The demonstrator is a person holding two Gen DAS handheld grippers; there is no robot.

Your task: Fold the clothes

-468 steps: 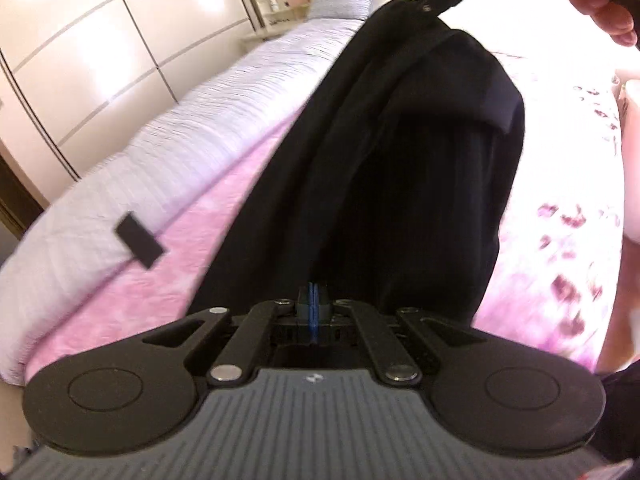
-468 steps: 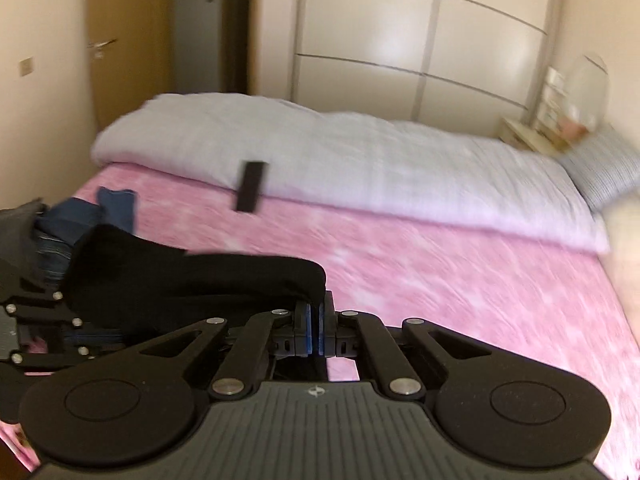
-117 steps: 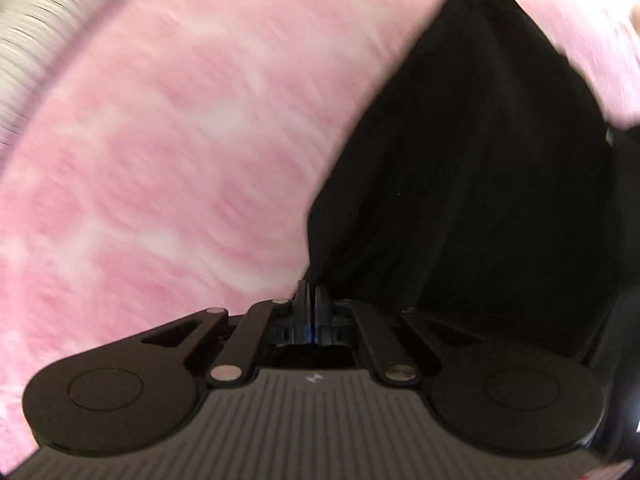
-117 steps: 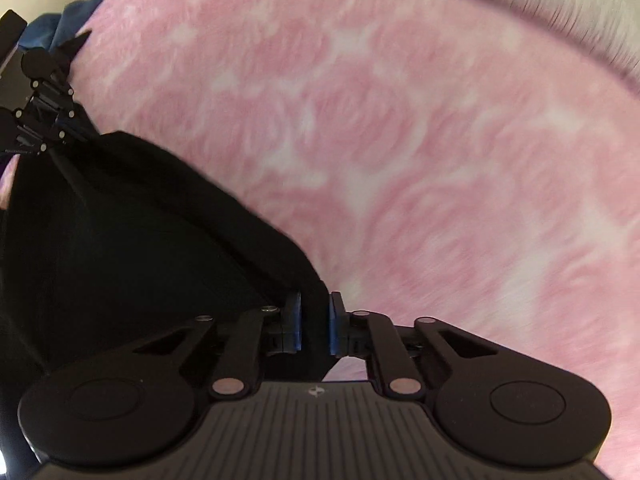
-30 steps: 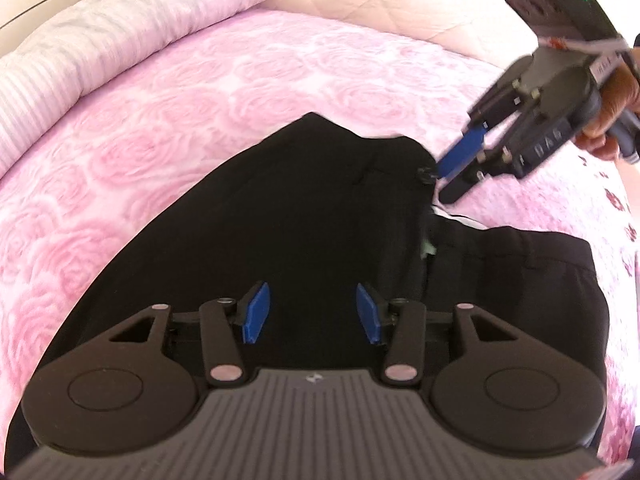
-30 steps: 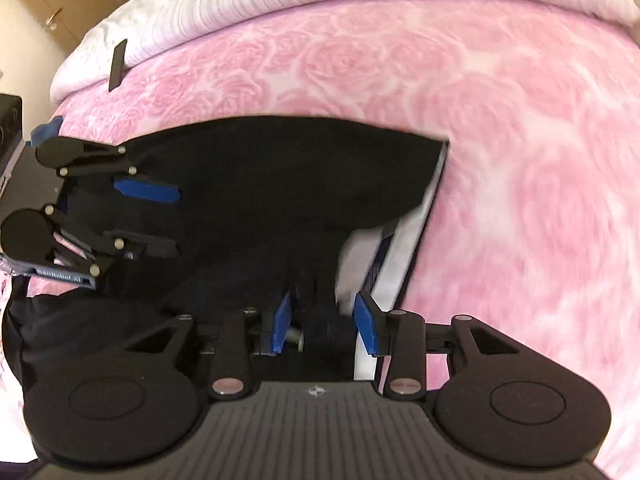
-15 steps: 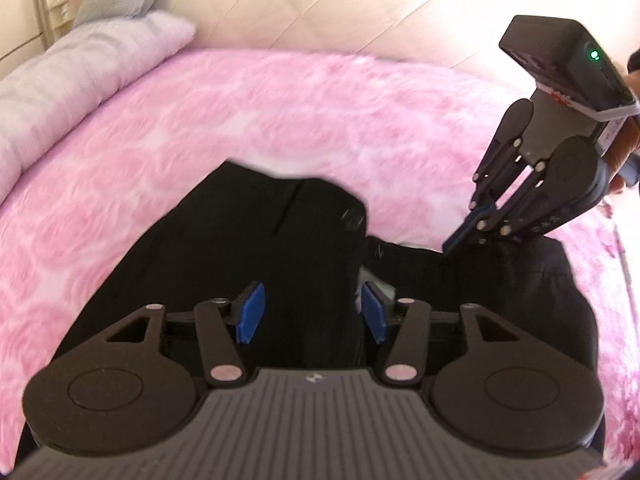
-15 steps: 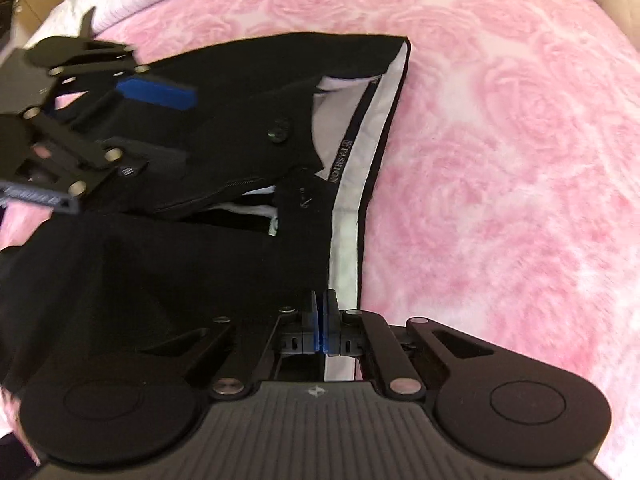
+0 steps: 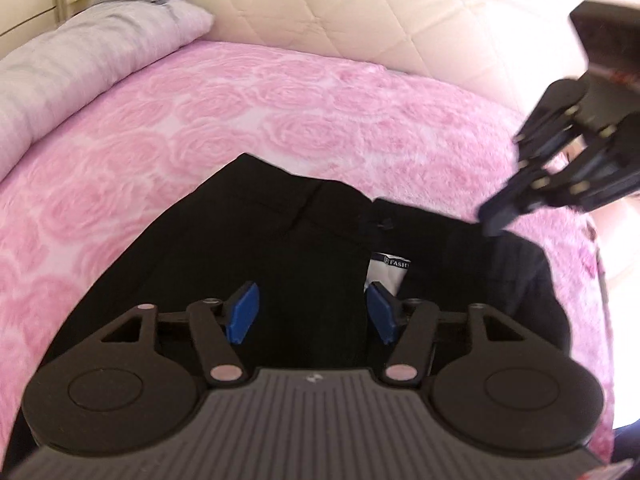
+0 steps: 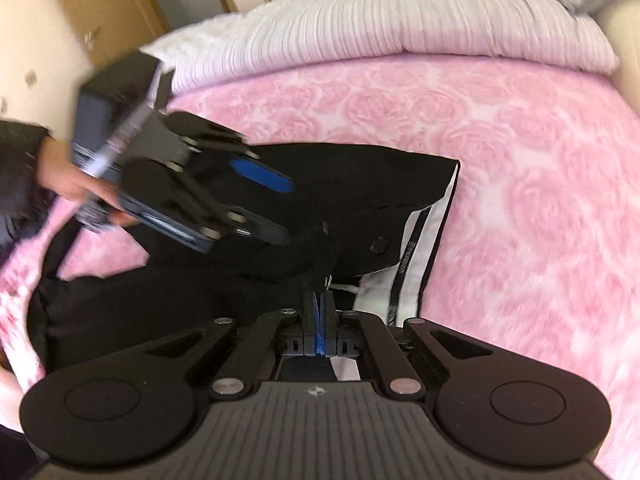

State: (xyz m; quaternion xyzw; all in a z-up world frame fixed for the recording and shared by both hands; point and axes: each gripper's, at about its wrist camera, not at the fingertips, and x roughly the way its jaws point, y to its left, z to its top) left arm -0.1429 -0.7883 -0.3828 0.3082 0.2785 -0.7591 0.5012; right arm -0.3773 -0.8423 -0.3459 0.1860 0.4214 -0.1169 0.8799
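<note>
Left tongs [image 9: 312, 312] had just been opening, nothing between them, hung over black cloth trousers [image 9: 280, 264] spread flat on pink rose-pattern bed cover [image 9: 240, 120]. Right tongs [image 10: 319, 312] pinched shut near waistband, hold unclear, likely to pull it straight.

the black trousers [image 9: 280, 248] lie spread flat on the pink rose-patterned bed [image 9: 200, 128], straight ahead of and below the left hand-held gripper [image 9: 312, 312], waist end farthest from it. the waistband is open at the fly, showing a dark button [image 10: 379, 245] and a white inner lining [image 10: 416, 240] with a dark stripe and a printed label [image 9: 394, 264]. the cloth runs back under both hand-held grippers, and the lining lies just ahead and to the right of the right hand-held gripper [image 10: 319, 304].
</note>
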